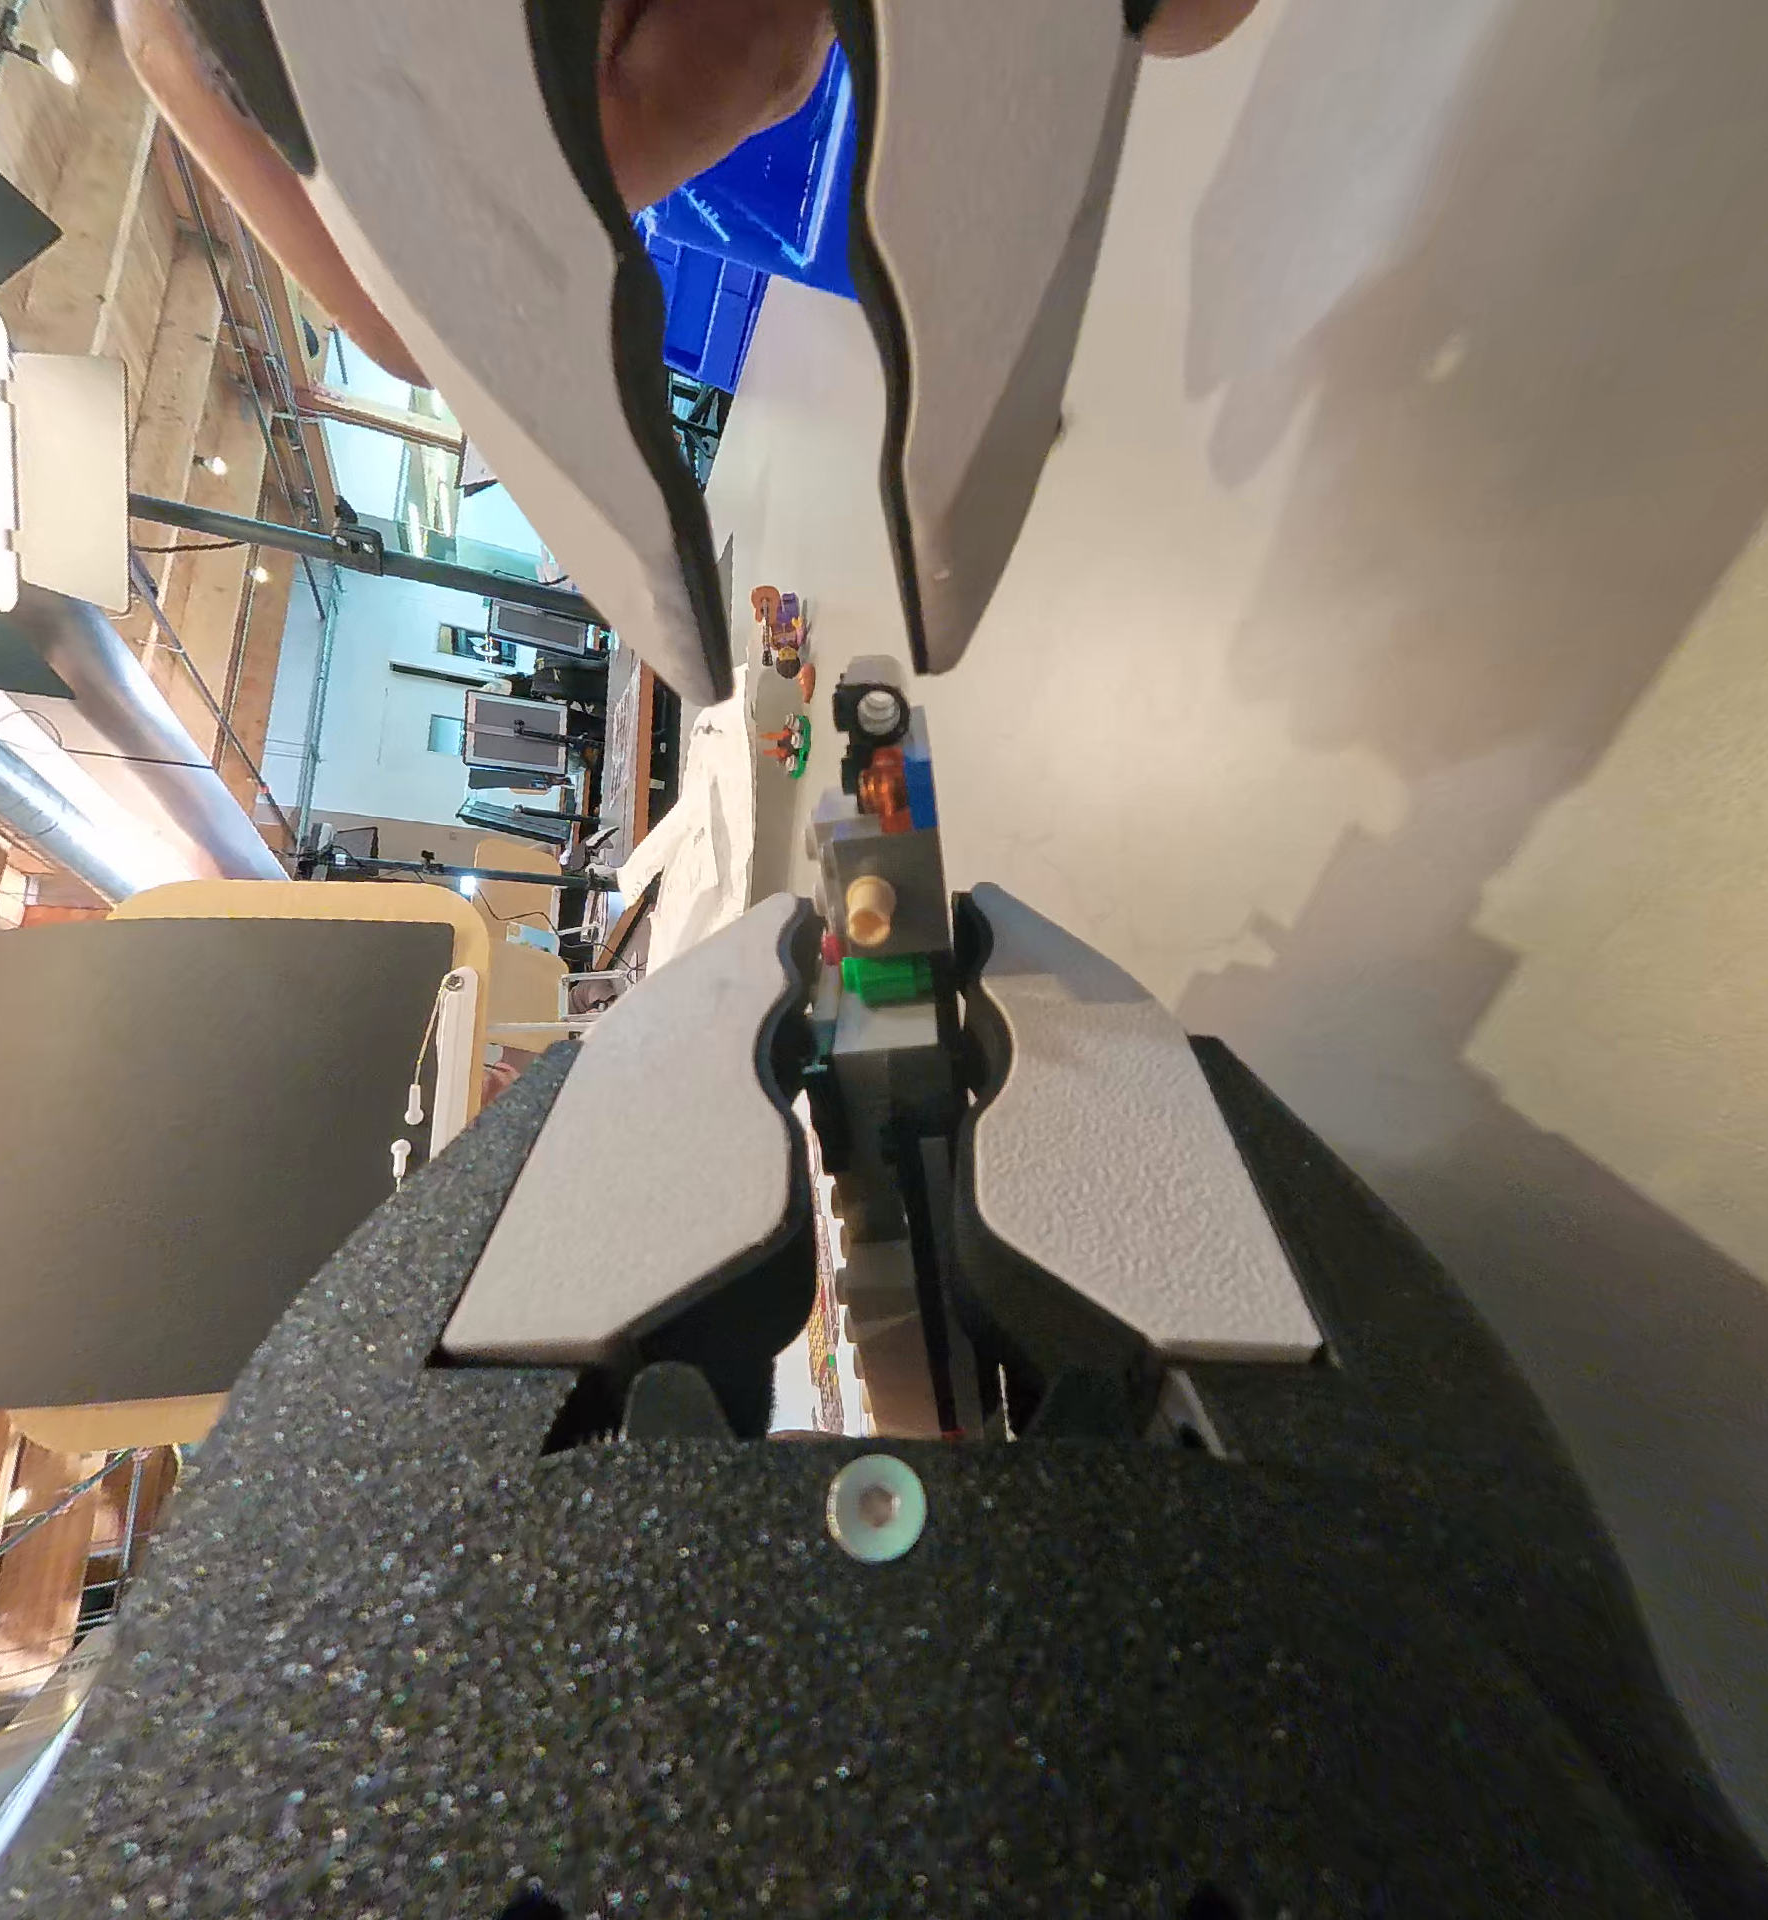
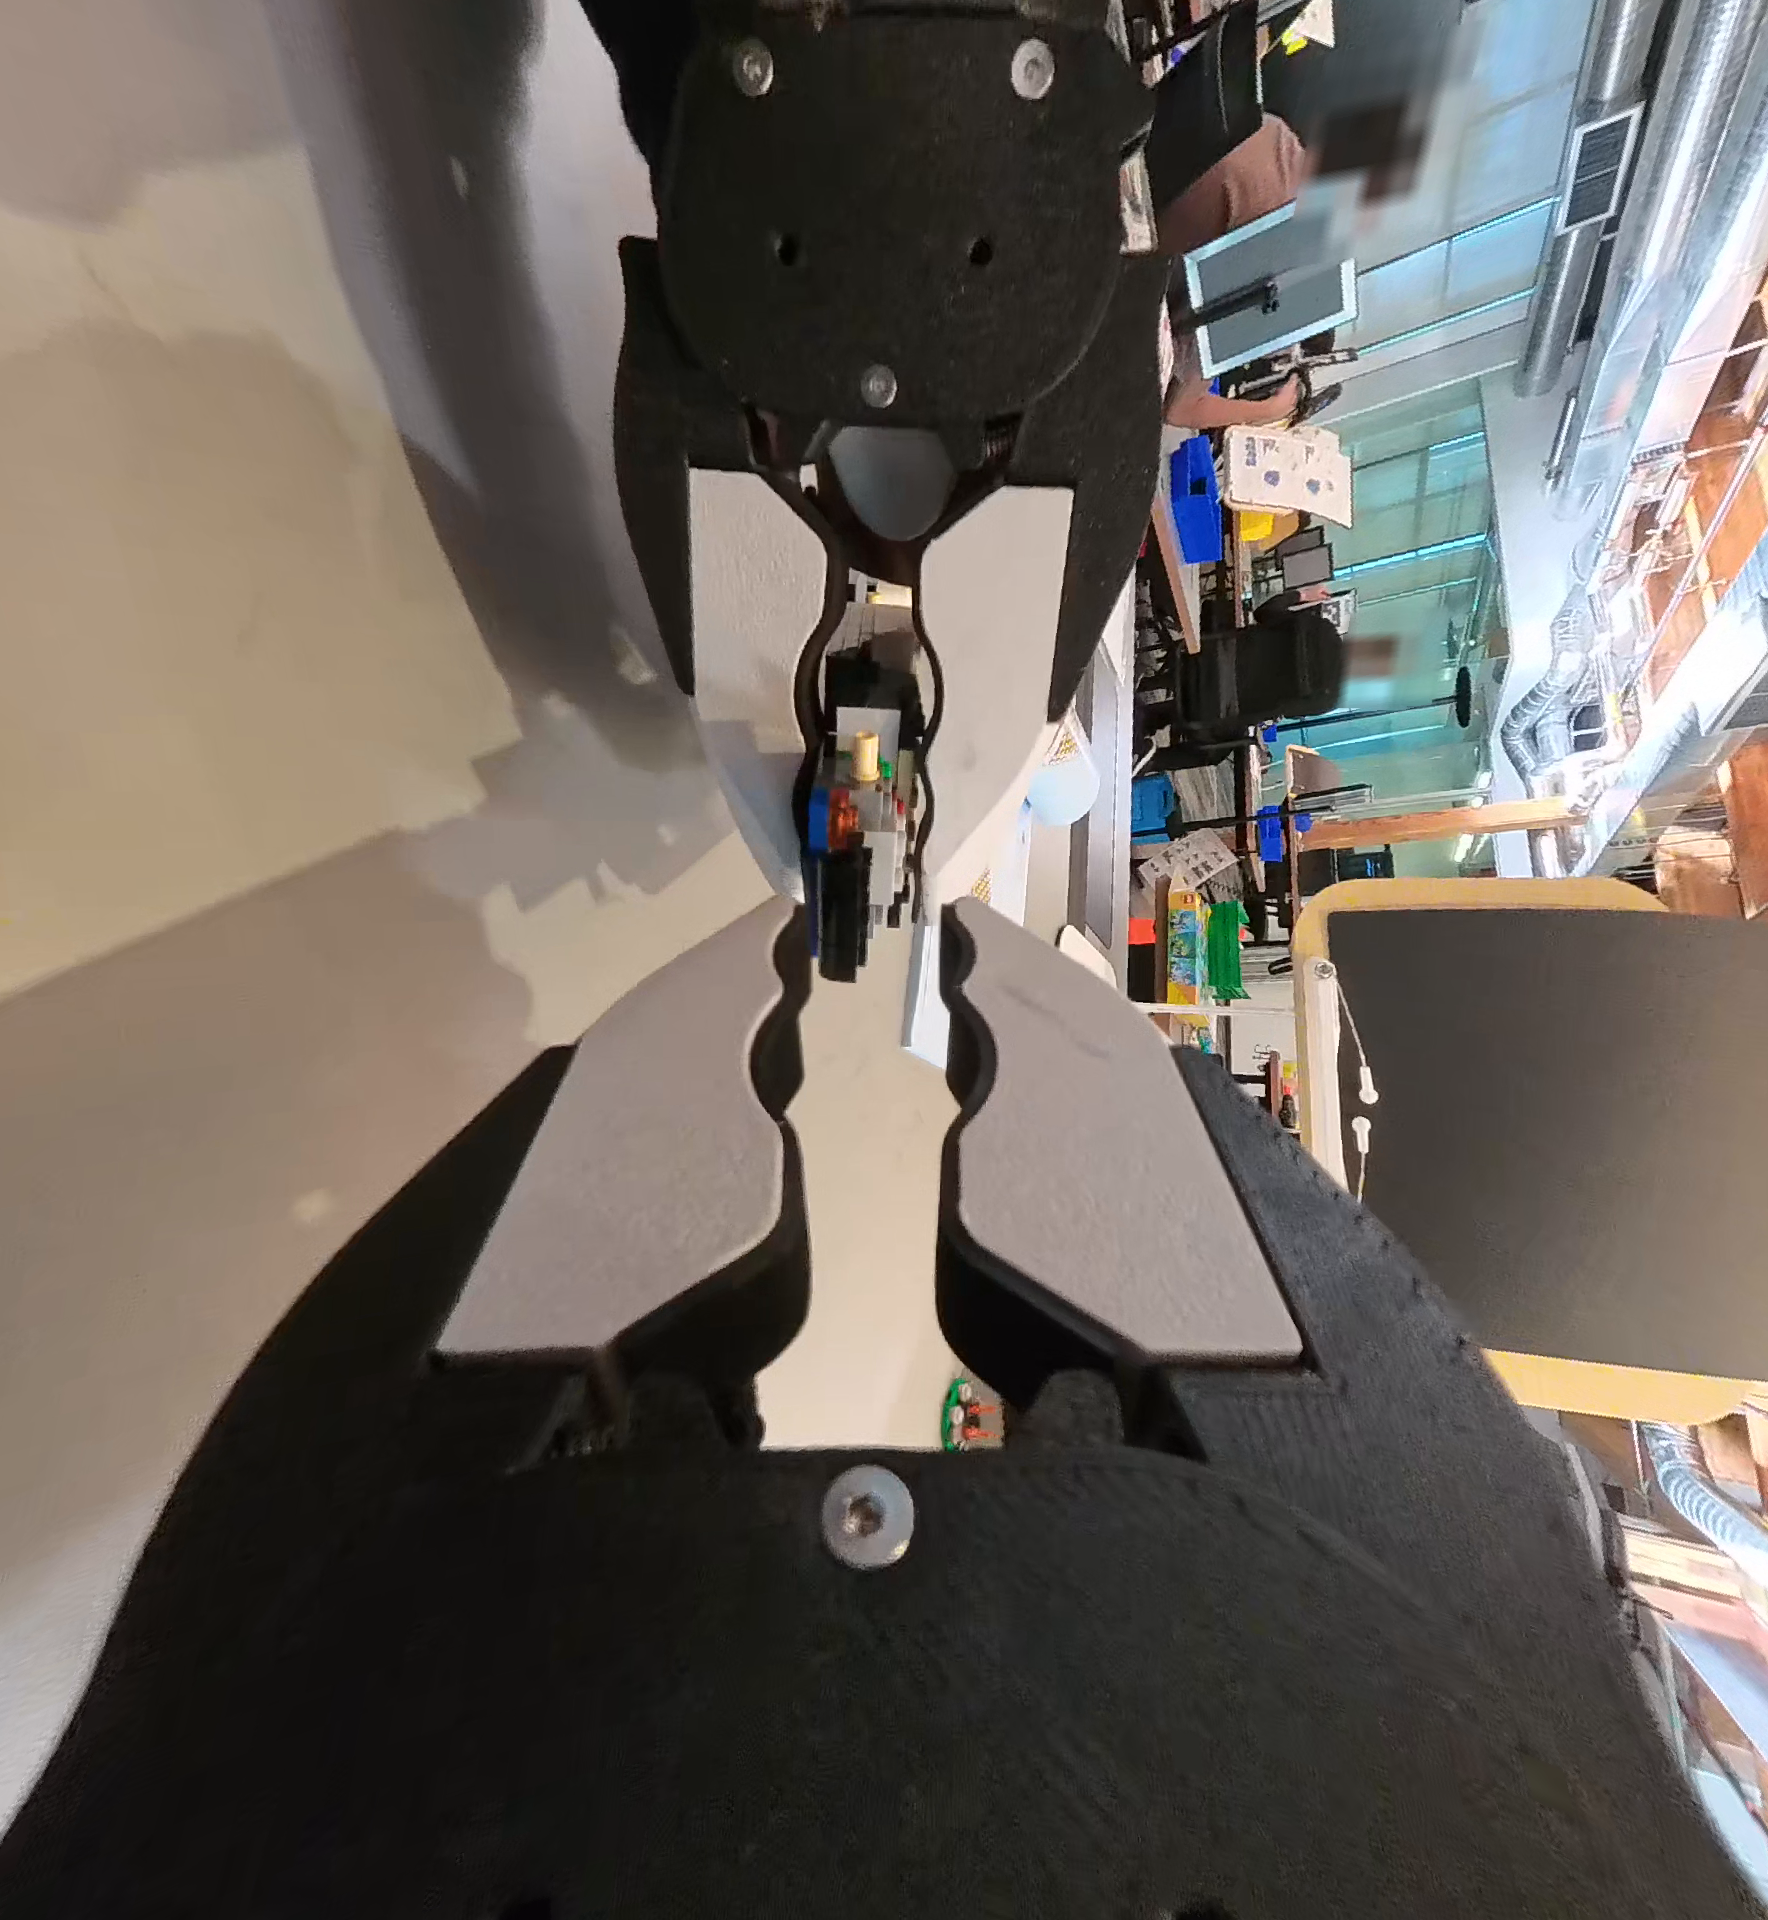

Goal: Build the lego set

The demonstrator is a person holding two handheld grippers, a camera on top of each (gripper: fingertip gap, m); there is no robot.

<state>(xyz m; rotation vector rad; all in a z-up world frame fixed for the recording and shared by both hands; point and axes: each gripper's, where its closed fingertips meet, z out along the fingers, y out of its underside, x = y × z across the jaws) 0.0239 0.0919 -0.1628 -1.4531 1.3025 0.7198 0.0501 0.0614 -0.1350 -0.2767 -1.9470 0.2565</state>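
My left gripper (image 1: 880,925) is shut on a small brick-built model (image 1: 890,862) of grey and black bricks with blue, orange, green and tan pieces. Both pads press on its sides. The model's far end sticks out past the fingertips. My right gripper (image 1: 826,675) faces it from the top of the left wrist view, open. In the right wrist view the right gripper (image 2: 869,920) stands open around the black end of the model (image 2: 854,821), with a gap beside the pads. The left gripper (image 2: 864,883) holds the model from the opposite side.
All this is over a white table (image 1: 1275,520). On the table lie a small green plate with orange bits (image 1: 795,743) and a purple minifigure (image 1: 784,623). A blue bin (image 1: 745,260) stands farther off. A black-backed chair (image 2: 1586,1143) is beside the table.
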